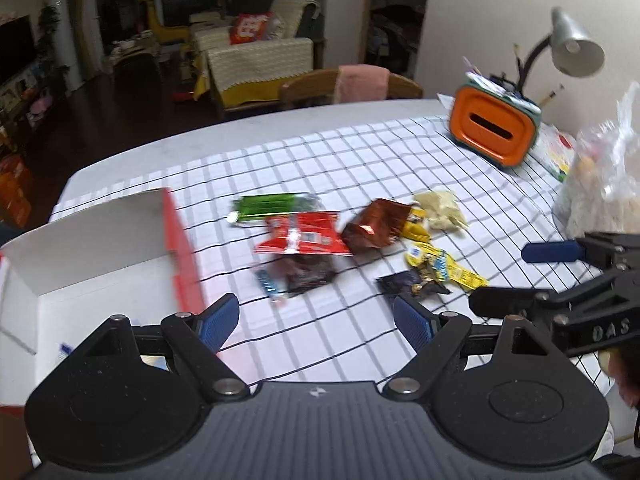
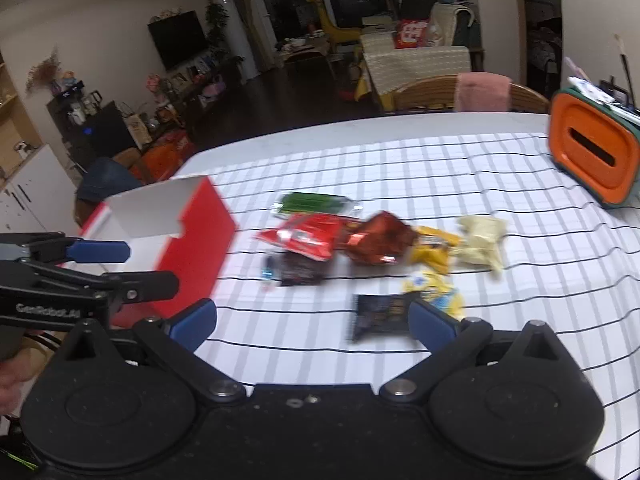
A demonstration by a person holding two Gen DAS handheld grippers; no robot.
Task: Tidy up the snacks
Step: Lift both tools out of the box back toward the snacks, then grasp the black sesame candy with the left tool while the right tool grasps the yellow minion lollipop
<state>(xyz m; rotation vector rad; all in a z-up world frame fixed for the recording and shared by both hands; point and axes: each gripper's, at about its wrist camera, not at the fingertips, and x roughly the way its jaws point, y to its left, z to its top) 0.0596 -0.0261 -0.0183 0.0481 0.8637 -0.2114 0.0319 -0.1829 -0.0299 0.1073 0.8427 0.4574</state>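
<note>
Left wrist view: your left gripper stands wide, nothing between the blue pads, hovering over the checked tablecloth. The open red-and-white box sits at left; the part of its white interior in view holds no snack. The snacks lie loose in a cluster mid-table: green packet, red packet, brown foil pouch, pale packet, yellow packets, a dark clear-fronted packet and a small black packet nearest your fingers. Your right gripper shows at the right edge, also empty. Orange tissue holder, desk lamp and a clear bag stand at the far right, apart from the pile. Right wrist view: right gripper at full spread, holding nothing; the black packet lies just ahead, against the right pad in the blurred picture. Judgement: sorting has barely begun; every visible packet has yet to go into the box.
</note>
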